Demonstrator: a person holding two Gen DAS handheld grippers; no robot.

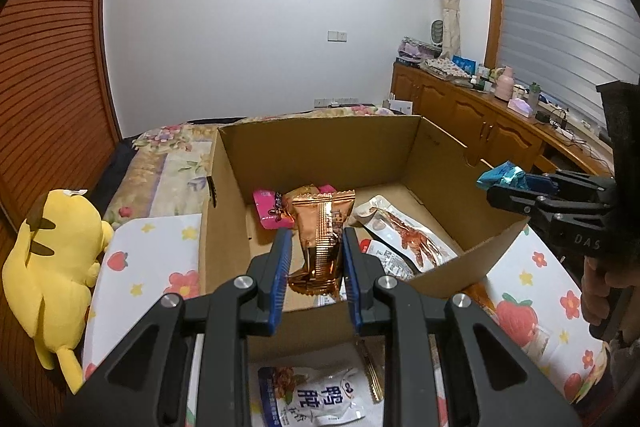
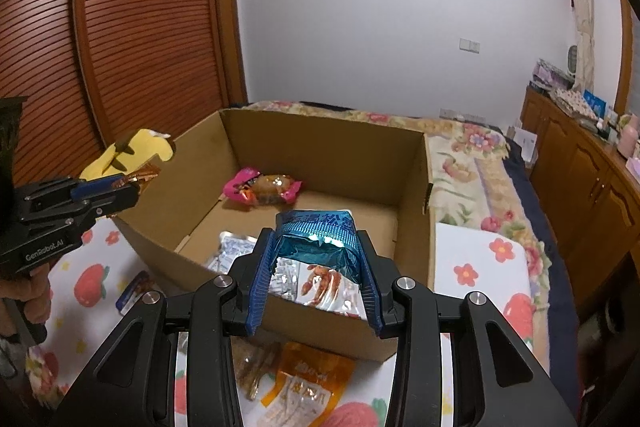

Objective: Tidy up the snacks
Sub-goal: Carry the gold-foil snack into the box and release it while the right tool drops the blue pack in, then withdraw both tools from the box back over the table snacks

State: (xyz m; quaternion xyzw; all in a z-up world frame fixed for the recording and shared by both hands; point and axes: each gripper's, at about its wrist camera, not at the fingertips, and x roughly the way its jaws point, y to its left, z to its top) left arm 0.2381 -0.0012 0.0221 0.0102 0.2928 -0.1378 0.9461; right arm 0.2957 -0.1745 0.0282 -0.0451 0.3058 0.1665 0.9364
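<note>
An open cardboard box (image 1: 440,155) (image 2: 412,179) stands on a flowered cloth. My left gripper (image 1: 314,243) is shut on a copper foil snack packet (image 1: 320,239) held above the box's near edge; it also shows in the right wrist view (image 2: 120,187). My right gripper (image 2: 316,247) is shut on a blue foil snack packet (image 2: 320,231) over the box's near side; it shows in the left wrist view (image 1: 504,183). Inside the box lie a pink packet (image 1: 266,211) (image 2: 240,187) and clear packets of reddish meat (image 1: 408,239) (image 2: 320,283).
Loose packets lie on the cloth in front of the box: a white one (image 1: 316,399), an orange one (image 2: 308,379), a small blue one (image 2: 134,291). A yellow plush toy (image 1: 52,259) sits left of the box. A wooden sideboard (image 1: 480,115) runs along the right.
</note>
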